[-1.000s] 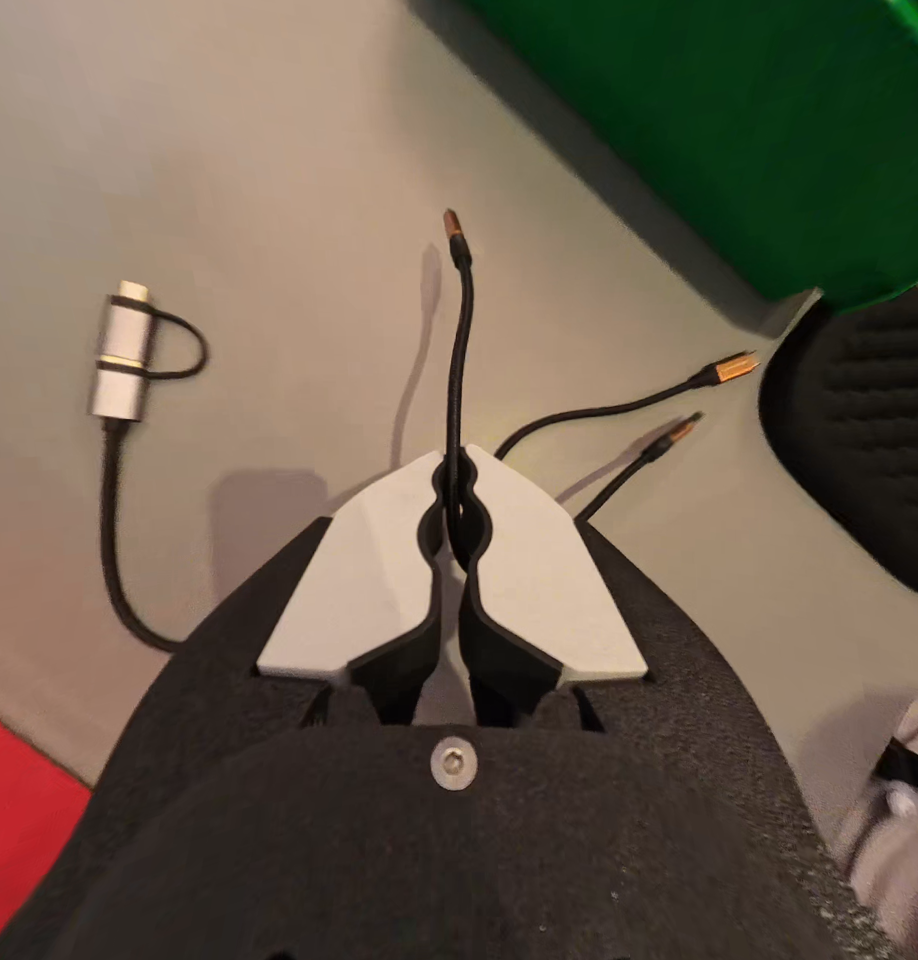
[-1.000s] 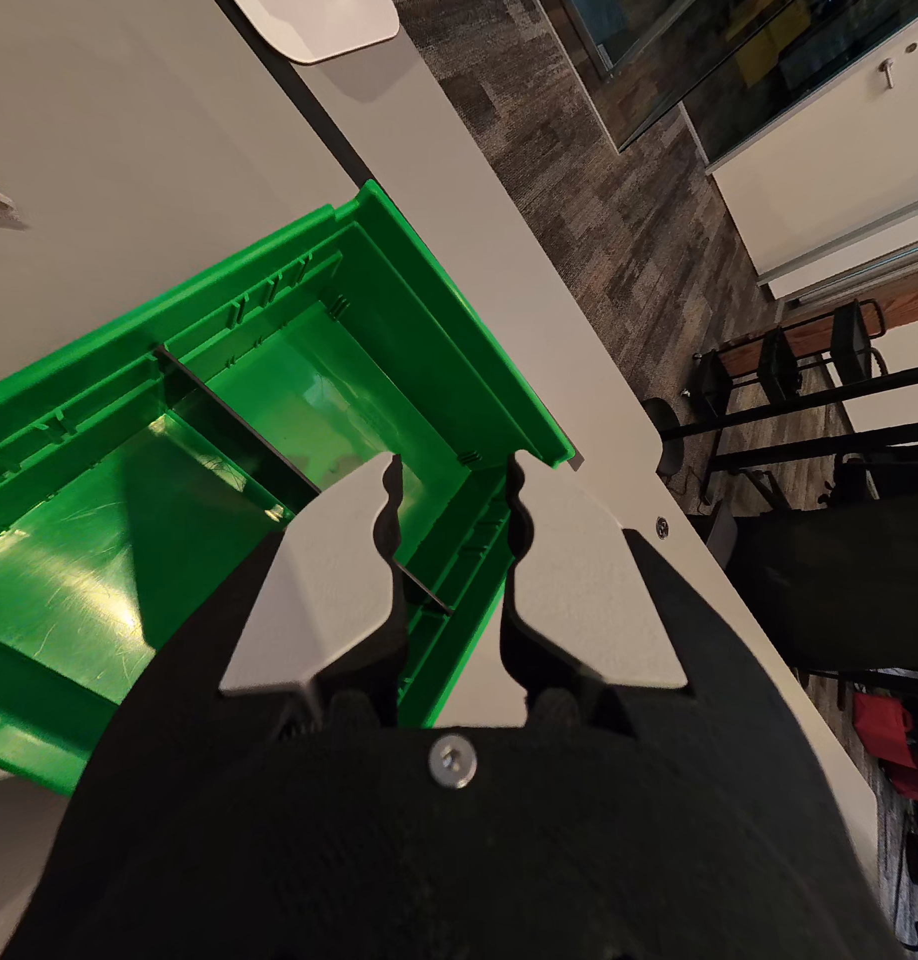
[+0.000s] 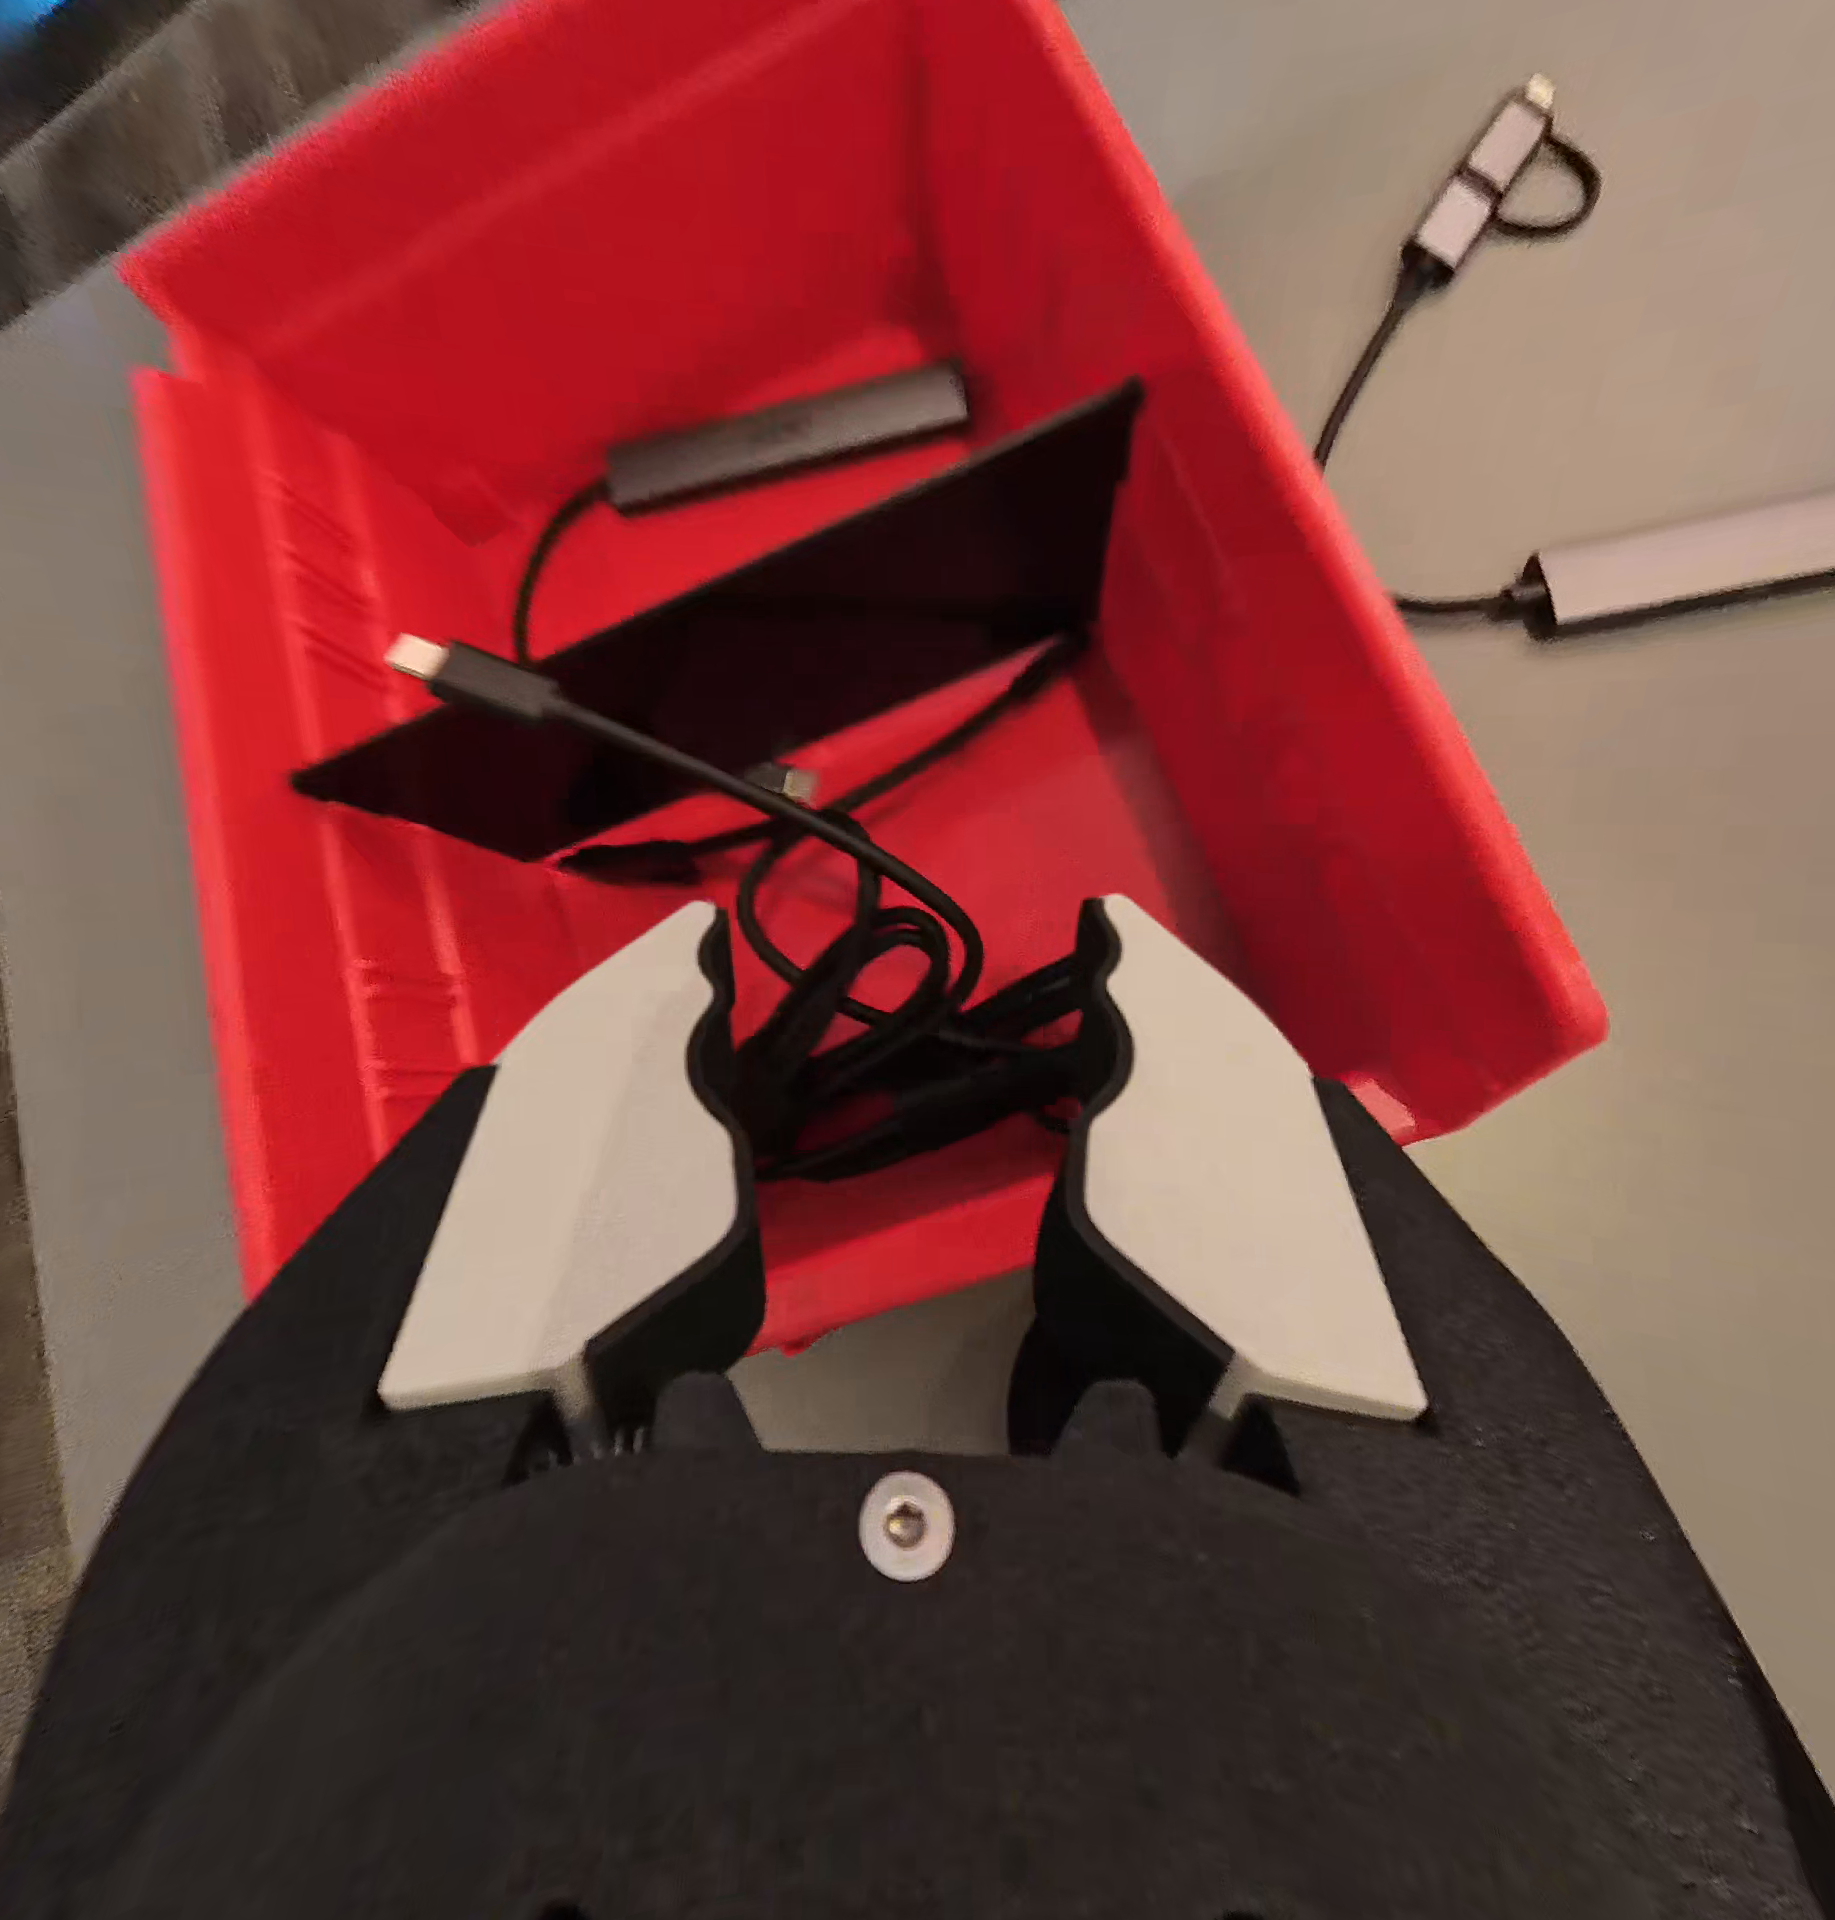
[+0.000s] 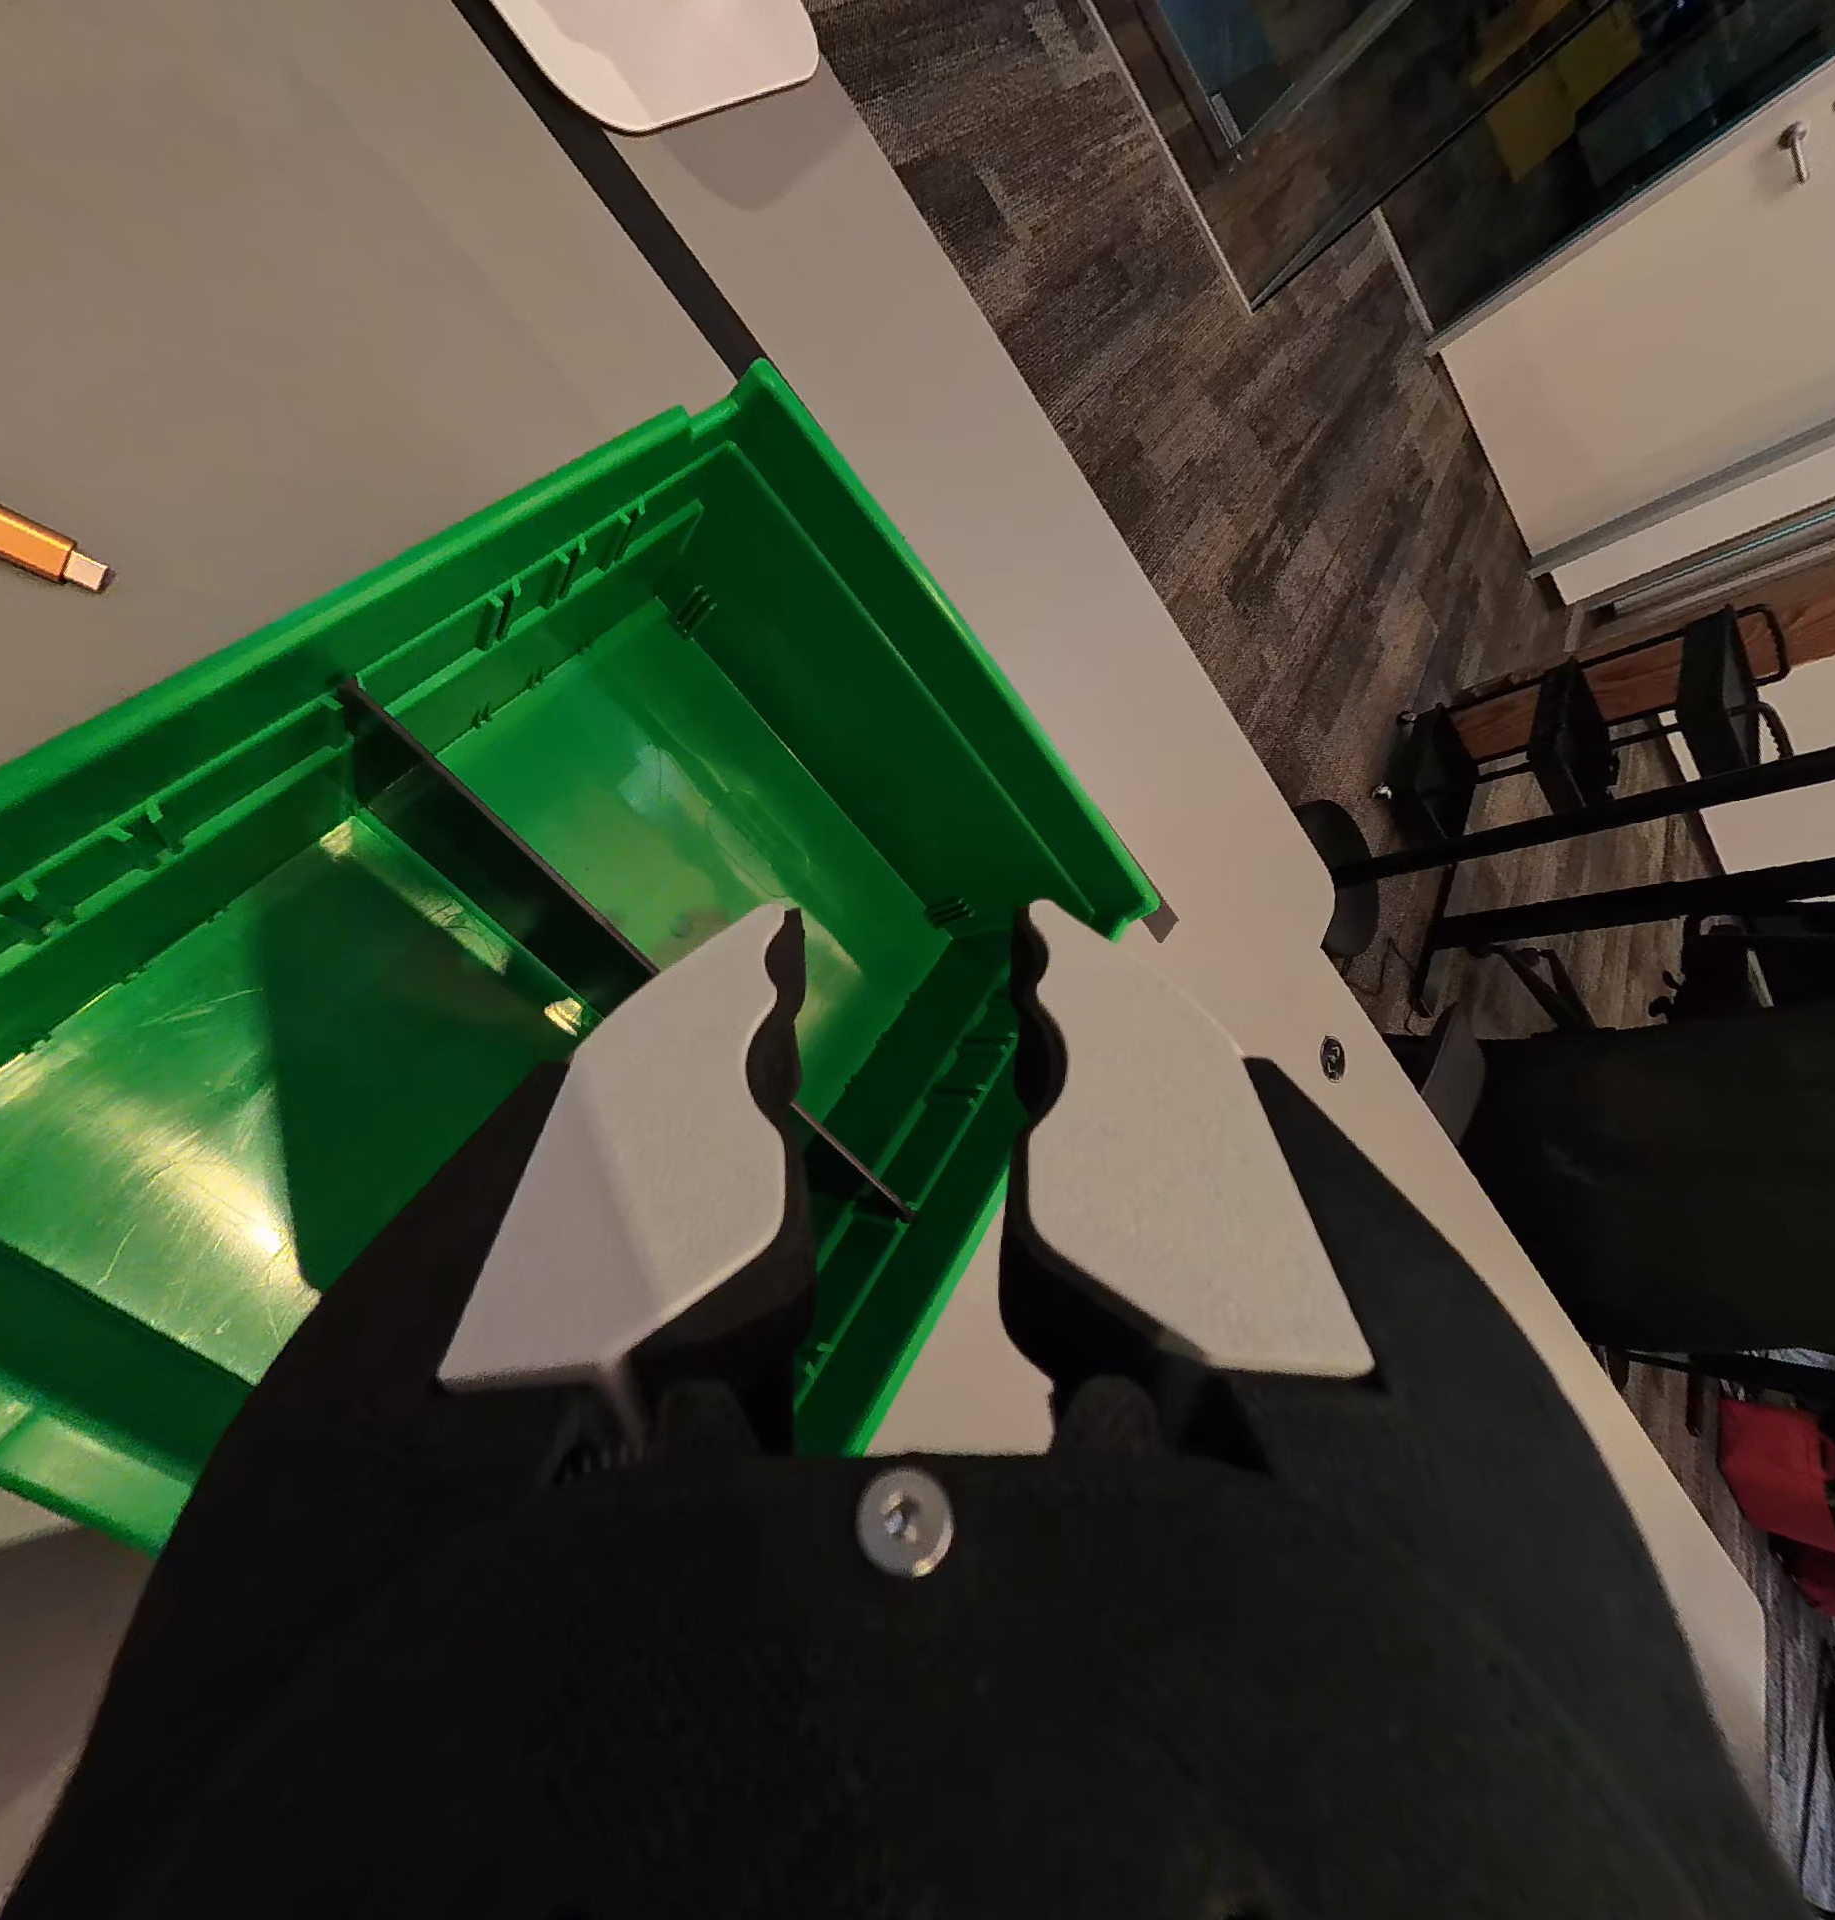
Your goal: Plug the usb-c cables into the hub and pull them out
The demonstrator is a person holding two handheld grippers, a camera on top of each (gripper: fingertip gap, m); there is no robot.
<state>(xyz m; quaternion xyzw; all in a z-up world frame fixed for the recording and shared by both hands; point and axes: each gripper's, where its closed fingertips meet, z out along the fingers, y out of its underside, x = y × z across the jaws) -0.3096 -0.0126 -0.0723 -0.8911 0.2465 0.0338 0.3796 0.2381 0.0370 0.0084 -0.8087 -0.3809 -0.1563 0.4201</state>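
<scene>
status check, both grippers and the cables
Left gripper open over red bin, black cables tangled below. Right gripper open, empty, over green bin.

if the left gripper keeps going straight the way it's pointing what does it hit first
Most likely the tangle of black cables in the near compartment of the red bin; it sits right between the open left gripper fingertips. Depth is hard to judge.

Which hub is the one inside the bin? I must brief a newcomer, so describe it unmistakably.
Find the red bin in the left wrist view; a black divider splits it. The dark grey hub lies flat in the compartment beyond the divider. Unlike the paler silver hub out on the table, it sits inside the bin.
</scene>
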